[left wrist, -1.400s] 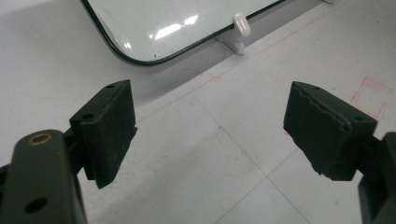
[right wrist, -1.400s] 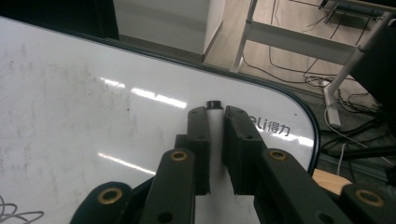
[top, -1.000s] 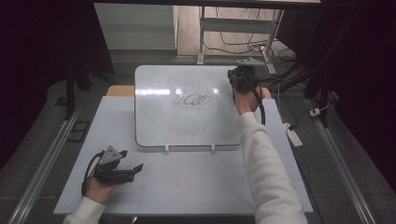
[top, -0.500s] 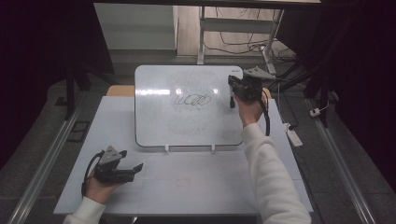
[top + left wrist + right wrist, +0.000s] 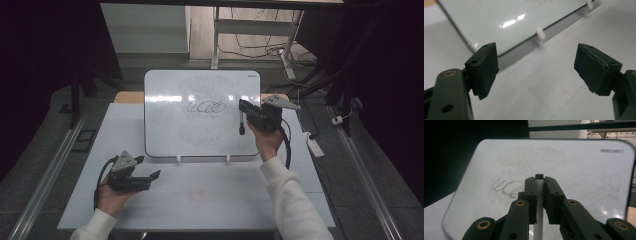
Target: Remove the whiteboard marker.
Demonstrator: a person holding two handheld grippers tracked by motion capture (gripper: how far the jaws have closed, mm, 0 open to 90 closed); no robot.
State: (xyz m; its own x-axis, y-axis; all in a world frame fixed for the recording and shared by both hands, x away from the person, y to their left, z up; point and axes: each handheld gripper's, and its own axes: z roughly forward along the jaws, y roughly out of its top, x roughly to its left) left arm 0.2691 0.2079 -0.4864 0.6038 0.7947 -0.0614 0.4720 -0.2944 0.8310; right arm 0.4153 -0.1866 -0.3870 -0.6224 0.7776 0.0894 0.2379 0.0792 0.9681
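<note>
Holding a white marker [image 5: 539, 195] with a dark cap end, the right gripper [image 5: 243, 116] has its jaws clamped tight on the barrel; in the right gripper view the marker stands upright between the pads, its cap poking just above them. I see it in front of the right half of the whiteboard [image 5: 165, 95], which leans up at the far middle of the table [image 5: 210, 200]. A looped scribble [image 5: 205, 107] sits near the board's centre, just left of the marker.

My judgement: the step in hand is marking the board, or approaching it to do so. To do it well I keep the grip firm so the barrel does not twist, bring the working end square to the surface, and press lightly, since the board only rests on two small clips [image 5: 178, 159] and could tip back.

Left gripper [image 5: 152, 176] sits near left over the table, jaws wide apart, nothing between them. It could steady the board's lower edge if needed.
</note>
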